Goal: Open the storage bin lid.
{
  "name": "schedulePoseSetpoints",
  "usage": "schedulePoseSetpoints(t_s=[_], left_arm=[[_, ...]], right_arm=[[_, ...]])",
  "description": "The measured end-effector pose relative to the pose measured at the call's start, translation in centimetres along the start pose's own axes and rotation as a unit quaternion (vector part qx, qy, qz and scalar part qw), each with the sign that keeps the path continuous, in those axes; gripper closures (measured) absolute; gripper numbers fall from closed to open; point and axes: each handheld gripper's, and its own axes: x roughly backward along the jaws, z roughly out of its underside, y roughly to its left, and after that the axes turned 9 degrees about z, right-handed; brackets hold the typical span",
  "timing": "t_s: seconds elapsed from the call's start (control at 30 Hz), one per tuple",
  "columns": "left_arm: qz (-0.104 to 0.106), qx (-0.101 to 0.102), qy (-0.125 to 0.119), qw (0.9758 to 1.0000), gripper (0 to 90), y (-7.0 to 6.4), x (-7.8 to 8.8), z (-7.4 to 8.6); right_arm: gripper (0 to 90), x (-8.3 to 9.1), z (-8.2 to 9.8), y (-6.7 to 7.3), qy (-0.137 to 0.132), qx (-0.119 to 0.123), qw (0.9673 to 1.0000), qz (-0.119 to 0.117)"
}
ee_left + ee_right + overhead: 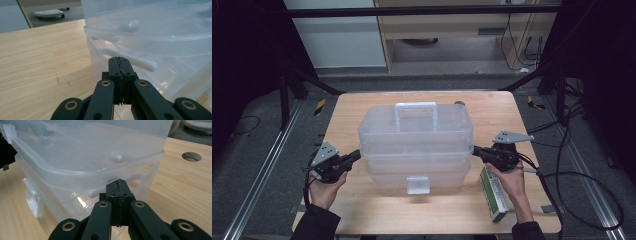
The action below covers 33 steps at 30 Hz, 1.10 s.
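Clear plastic box [416, 145] sat mid-table [362, 210], lid on, white handle [415, 114] folded up top, front latch [418, 184] facing the person. It looked empty, so light. Walls were thin and see-through, likely to flex and slick for rubber pads; squeezed hard, the shell could crack or pop a latch.

Left gripper [357, 154] had its jaws pressed together, nothing between them, tip at the box's left end just under the lid rim. In the left gripper view the tip [119, 60] sat by a white side bar [130, 60]; contact was unclear. Right gripper [475, 149] was likewise closed on nothing, tip at the right end, tucked below the rim in the right gripper view [117, 182].

Best holds, I judged: under the lid lip at both ends for a two-handed lift, or the top handle. Flat walls offered no pinch.

Surface was pale wood laminate, level, smooth; the box would slide easily. There was a cable hole [191, 156] near the far right corner. A green-white carton [493, 195] lay by the right hand. Dark frame rails, cables and a grey floor surrounded the table.
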Motion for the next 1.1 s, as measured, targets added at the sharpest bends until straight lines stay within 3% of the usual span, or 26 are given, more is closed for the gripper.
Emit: schedulePoseSetpoints(t_s=[0.4,1.1], left_arm=[[0.023,-0.016,-0.013,0.9995,89.1,-0.9,0.2,-0.6],[0.01,-0.026,-0.035,0.999,89.1,-1.0,0.4,-1.9]], right_arm=[[90.0,0.1,-0.1,0.1,-0.006,0.001,1.0,0.002],[90.0,0.6,-1.3,0.1,-0.032,0.003,0.9995,0.003]])
